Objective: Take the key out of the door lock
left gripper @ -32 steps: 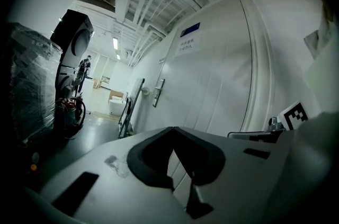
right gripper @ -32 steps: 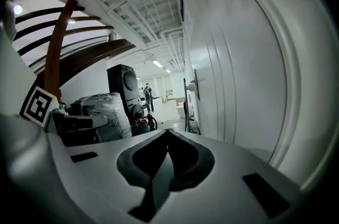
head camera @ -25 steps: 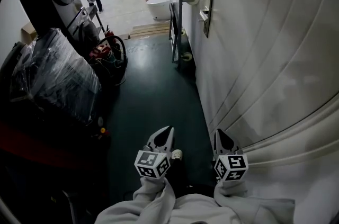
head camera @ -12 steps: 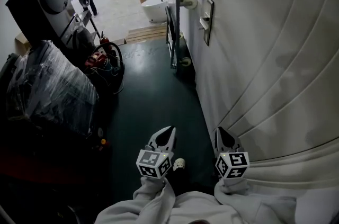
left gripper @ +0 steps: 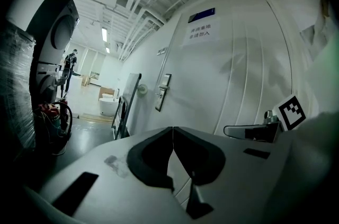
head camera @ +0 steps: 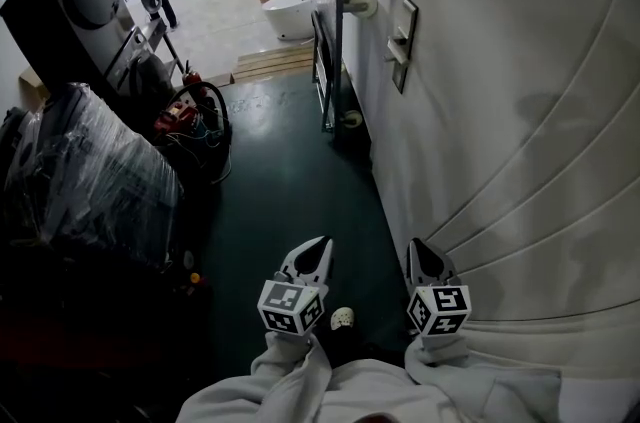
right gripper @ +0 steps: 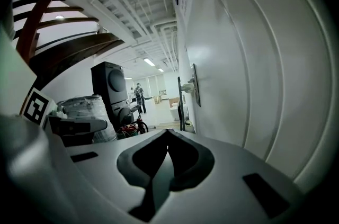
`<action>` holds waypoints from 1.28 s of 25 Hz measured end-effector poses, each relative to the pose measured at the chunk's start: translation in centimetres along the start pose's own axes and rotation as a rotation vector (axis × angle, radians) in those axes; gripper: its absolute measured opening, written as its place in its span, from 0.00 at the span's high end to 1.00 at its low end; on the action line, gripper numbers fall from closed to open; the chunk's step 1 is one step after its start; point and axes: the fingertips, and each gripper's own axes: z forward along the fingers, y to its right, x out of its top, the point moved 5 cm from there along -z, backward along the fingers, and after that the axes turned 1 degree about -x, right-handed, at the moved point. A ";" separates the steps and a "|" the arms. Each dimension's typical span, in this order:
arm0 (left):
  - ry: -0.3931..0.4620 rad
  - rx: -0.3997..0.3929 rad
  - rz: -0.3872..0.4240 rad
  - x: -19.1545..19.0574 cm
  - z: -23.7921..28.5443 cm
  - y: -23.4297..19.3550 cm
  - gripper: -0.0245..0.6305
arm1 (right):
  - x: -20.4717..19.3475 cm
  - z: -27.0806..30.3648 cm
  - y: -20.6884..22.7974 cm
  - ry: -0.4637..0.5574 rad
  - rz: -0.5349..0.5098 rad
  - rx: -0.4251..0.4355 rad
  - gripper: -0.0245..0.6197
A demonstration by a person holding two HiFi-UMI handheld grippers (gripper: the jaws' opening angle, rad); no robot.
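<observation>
The door lock (head camera: 404,46) has drawn nearer, its long plate upright.

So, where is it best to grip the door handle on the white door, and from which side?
Probably its lever, which stands out from the upright lock plate on the door into the corridor. Come from the corridor side, with the jaws closing above and below it. Its exact shape is too small to tell from here.

At the frame's bottom, the white left gripper (head camera: 320,244) and right gripper (head camera: 416,246) carry black-and-white marker cubes (head camera: 290,307); the sleeves (head camera: 292,377) are pale grey.
</observation>
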 end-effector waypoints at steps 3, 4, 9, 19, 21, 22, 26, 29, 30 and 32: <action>-0.005 -0.009 0.004 0.3 0.9 -1.2 0.94 | 0.2 1.5 -0.2 0.001 0.006 -0.008 0.88; -0.007 -0.011 0.004 0.4 1.1 -1.6 0.94 | 0.2 1.9 -0.3 0.001 0.009 -0.011 0.88; -0.014 -0.024 0.014 0.6 2.1 -3.2 0.94 | 0.4 3.9 -0.6 0.013 0.016 -0.025 0.88; -0.013 -0.043 0.008 1.3 2.8 -3.6 0.94 | 0.9 4.5 -0.9 0.003 0.019 -0.042 0.88; -0.019 -0.040 0.004 1.0 2.8 -3.8 0.94 | 0.7 4.9 -1.1 -0.007 0.017 -0.034 0.88; -0.021 -0.035 0.001 0.9 2.7 -4.0 0.94 | 0.7 5.1 -1.3 -0.011 0.017 -0.029 0.88; -0.021 -0.006 -0.010 0.9 3.0 -5.4 0.94 | 0.7 6.5 -1.6 -0.018 0.015 -0.007 0.88; -0.024 0.003 -0.008 1.2 3.6 -6.0 0.94 | 1.0 7.5 -1.3 -0.020 0.016 -0.004 0.88; -0.025 0.005 -0.008 1.3 3.9 -6.2 0.94 | 1.2 7.9 -1.2 -0.019 0.019 -0.004 0.88; -0.027 0.006 -0.008 1.4 4.7 -6.7 0.94 | 1.2 8.8 -0.8 -0.021 0.026 -0.003 0.88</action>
